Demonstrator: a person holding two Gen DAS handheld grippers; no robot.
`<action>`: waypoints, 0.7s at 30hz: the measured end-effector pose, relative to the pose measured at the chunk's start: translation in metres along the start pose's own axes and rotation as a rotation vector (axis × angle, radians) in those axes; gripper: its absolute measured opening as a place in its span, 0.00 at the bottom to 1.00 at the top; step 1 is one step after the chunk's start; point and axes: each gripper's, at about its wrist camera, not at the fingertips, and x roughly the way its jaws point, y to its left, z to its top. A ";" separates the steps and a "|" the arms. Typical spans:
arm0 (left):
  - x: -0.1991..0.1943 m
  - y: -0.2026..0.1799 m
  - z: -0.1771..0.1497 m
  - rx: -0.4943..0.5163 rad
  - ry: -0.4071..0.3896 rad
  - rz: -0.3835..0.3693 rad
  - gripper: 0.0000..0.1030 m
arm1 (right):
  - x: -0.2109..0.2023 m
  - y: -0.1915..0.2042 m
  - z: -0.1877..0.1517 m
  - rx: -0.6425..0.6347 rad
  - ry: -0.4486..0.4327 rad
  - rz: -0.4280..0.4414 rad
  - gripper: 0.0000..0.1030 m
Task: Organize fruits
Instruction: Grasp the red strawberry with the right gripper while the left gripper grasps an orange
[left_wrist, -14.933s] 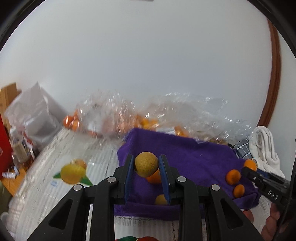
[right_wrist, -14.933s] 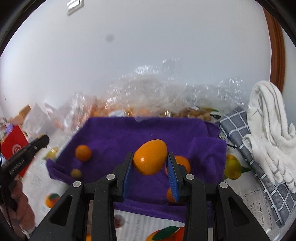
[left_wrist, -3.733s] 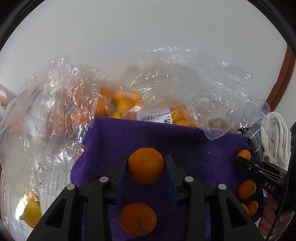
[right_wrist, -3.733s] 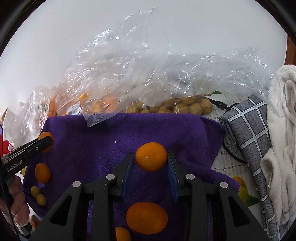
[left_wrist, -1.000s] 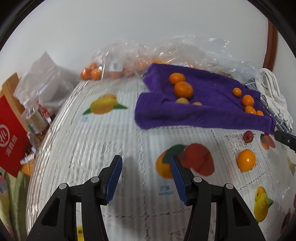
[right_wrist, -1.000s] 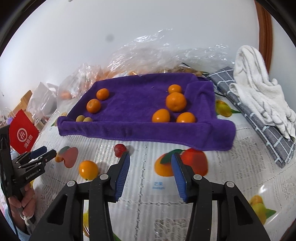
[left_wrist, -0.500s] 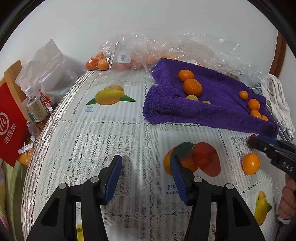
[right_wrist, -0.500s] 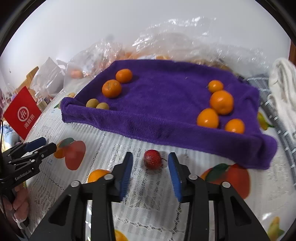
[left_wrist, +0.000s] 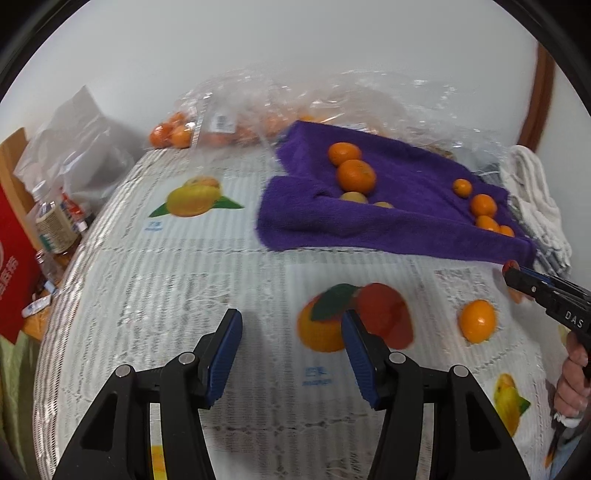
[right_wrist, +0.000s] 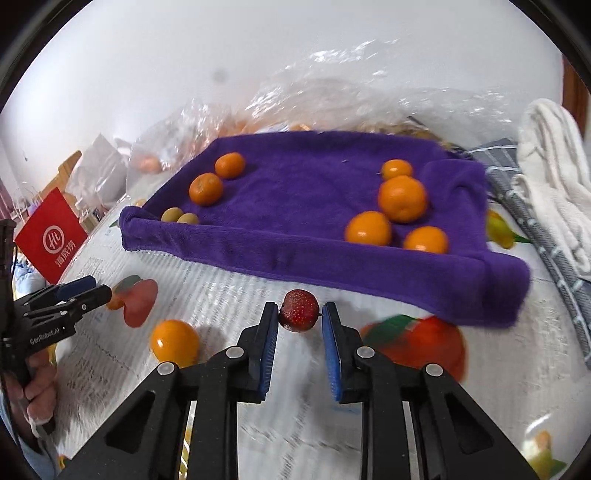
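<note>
A purple towel (right_wrist: 325, 206) lies on the table with oranges grouped at its left and right and two small yellow-green fruits (right_wrist: 180, 216) at its front left. It also shows in the left wrist view (left_wrist: 406, 206). My right gripper (right_wrist: 299, 319) has its jaws around a small red fruit (right_wrist: 298, 311) on the tablecloth, just in front of the towel; the pads stand close beside it, not clearly pressing. A loose orange (right_wrist: 174, 342) lies to its left, also in the left wrist view (left_wrist: 477, 320). My left gripper (left_wrist: 291, 332) is open and empty above the tablecloth.
Clear plastic bags of oranges (left_wrist: 236, 122) lie behind the towel. A white towel (right_wrist: 554, 177) on a grey checked cloth (right_wrist: 546, 236) lies at the right. A red bag (right_wrist: 51, 236) and bottles (left_wrist: 55, 225) stand past the table's left edge.
My right gripper has moved forward and down so the red fruit now sits between its jaws, which have narrowed. My left gripper has shifted slightly and stays open.
</note>
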 end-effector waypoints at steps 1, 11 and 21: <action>-0.001 -0.003 -0.001 -0.004 -0.004 -0.023 0.52 | -0.004 -0.006 -0.002 0.003 -0.009 -0.007 0.24; -0.007 -0.086 -0.003 0.007 0.036 -0.280 0.51 | -0.036 -0.059 -0.026 0.074 -0.070 -0.065 0.24; 0.013 -0.131 -0.009 0.036 0.061 -0.173 0.40 | -0.037 -0.074 -0.035 0.132 -0.053 -0.034 0.24</action>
